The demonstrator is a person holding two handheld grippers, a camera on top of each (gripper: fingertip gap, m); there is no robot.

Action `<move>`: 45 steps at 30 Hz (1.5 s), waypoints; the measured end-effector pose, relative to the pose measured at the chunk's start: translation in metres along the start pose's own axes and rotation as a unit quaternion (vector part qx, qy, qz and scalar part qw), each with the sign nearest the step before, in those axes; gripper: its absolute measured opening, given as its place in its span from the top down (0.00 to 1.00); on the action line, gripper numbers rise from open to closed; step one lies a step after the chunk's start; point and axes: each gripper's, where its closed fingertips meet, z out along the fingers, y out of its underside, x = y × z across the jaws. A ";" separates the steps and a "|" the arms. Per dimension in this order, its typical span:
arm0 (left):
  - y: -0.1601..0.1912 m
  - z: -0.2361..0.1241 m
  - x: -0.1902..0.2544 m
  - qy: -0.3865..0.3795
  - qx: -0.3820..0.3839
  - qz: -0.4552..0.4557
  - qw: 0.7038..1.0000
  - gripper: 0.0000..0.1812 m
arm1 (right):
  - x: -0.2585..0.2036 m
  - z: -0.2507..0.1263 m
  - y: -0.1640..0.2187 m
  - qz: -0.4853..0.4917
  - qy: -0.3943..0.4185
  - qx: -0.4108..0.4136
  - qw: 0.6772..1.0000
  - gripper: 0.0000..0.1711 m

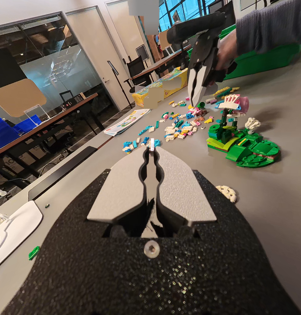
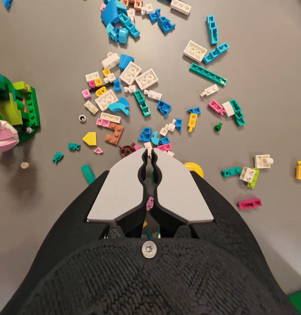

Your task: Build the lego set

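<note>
A: What do the jaws hold?

B: The left gripper [image 1: 151,148] pinches a small white plate [image 1: 152,144] on edge at its very tips, at frame centre of the left wrist view. The right gripper [image 2: 149,152] is nearly closed, a thin slit between the tips, with a small white piece [image 2: 148,147] right at them. I cannot tell whether it grips that piece or merely hovers over it.

A: How far along is the build?

B: Partway, I judge. The green base model [image 1: 243,144] stands at the right of the left wrist view, with a pink and white flower top [image 1: 231,104] on stems. A wide scatter of loose bricks [image 2: 129,88] in white, blue, teal, pink and yellow lies on the grey table [image 2: 44,51], so much is left.

A: Anything hidden?

B: The model is cut off at the left edge of the right wrist view. Pieces under the right gripper's body show only in slivers. The open instruction booklet [image 1: 127,121] is too slanted to follow.
</note>
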 end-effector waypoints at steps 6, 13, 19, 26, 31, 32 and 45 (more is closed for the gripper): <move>0.000 0.000 0.001 0.005 -0.001 -0.006 1.000 0.98 | 0.011 0.004 0.018 0.018 0.029 -0.060 0.998 0.97; 0.002 0.001 0.003 0.012 -0.004 -0.008 1.000 0.97 | 0.010 0.005 0.010 0.084 0.011 -0.030 0.996 0.94; 0.003 0.002 0.005 0.018 -0.008 -0.012 1.000 0.97 | 0.014 0.005 0.013 0.113 0.027 -0.049 0.992 0.93; 0.005 0.004 0.007 0.025 -0.011 -0.013 1.000 0.97 | 0.015 0.006 0.014 0.130 0.053 -0.063 0.988 0.93; 0.006 0.004 0.009 0.029 -0.013 -0.012 0.999 0.97 | 0.021 0.006 0.014 0.117 0.074 -0.067 0.988 0.94; 0.006 0.004 0.009 0.030 -0.014 -0.012 0.999 0.97 | 0.022 0.006 0.014 0.117 0.075 -0.066 0.988 0.95; 0.006 0.004 0.008 0.028 -0.016 -0.012 0.999 0.97 | 0.008 -0.007 -0.006 -0.045 0.128 0.002 0.991 0.98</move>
